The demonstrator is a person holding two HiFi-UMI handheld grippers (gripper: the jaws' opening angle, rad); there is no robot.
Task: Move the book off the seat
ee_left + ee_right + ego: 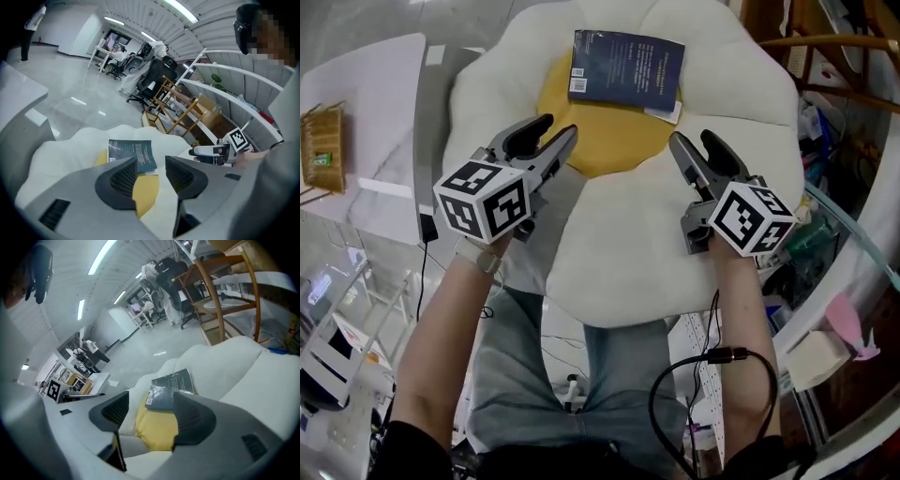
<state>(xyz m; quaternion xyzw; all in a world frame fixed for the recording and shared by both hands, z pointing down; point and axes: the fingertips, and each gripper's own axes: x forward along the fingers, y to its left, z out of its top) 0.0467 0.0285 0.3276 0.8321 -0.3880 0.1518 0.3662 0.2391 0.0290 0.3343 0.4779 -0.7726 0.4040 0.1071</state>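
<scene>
We have not started the real work. The book (626, 67) lies flat on the seat (619, 272), at the far side of its yellow middle and lapping onto the white petals toward the far edge. Our left gripper (559, 127) and right gripper (691, 138) hang over the near half of the seat. Their jaws are apart with nothing between them, and both are short of the book. We judge that reaching, gripping and carrying it off all remain.
</scene>
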